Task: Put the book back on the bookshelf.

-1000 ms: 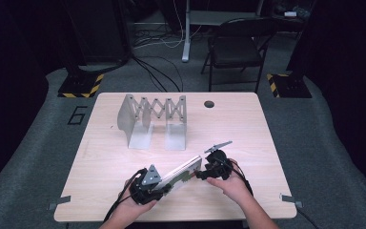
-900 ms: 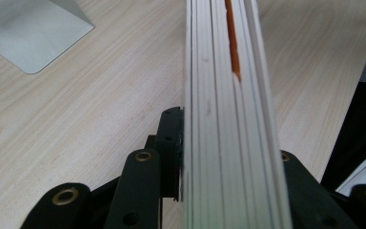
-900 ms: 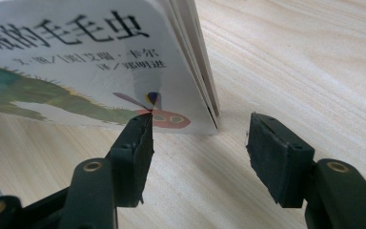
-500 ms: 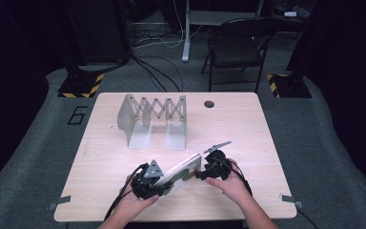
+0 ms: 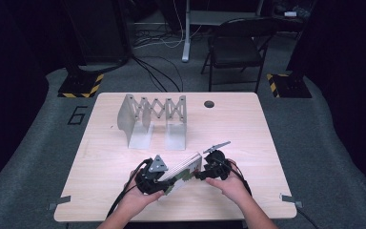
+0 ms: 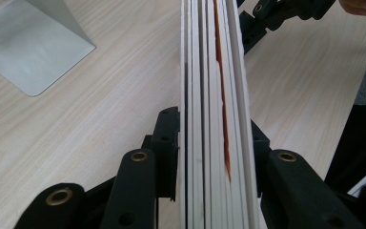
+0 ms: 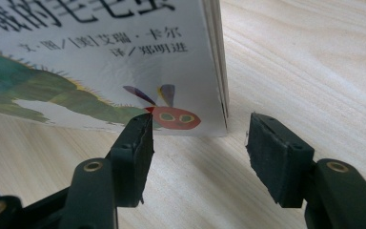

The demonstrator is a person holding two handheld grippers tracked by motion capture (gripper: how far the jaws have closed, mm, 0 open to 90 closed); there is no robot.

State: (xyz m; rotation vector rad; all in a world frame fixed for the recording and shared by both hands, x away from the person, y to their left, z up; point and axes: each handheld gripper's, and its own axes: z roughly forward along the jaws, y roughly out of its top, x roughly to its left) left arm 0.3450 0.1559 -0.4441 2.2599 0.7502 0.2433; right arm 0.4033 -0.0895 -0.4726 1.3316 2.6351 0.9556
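Note:
A thick white board book (image 5: pixel 186 168) with a green caterpillar on its cover stands on edge near the table's front, between the two hands. My left gripper (image 5: pixel 167 179) grips its near-left end. In the left gripper view the pads (image 6: pixel 167 143) sit against both covers of the book (image 6: pixel 214 86). Those jaws have just been opening a little, with the book still between them. My right gripper (image 5: pixel 201 172) is at the book's other end. In the right gripper view its jaws (image 7: pixel 198 138) stand apart just short of the book's lower corner (image 7: pixel 205 119), touching nothing.
A grey metal expanding book rack (image 5: pixel 152 119) stands at the middle back of the wooden table (image 5: pixel 248 129), its base plate (image 6: pixel 33 52) close to my left. A cable hole (image 5: pixel 209 103) lies behind. A folding chair (image 5: pixel 238 47) stands beyond the table.
My left gripper has shifted slightly toward the far side of the table with its end of the book. The right gripper has stayed where it was.

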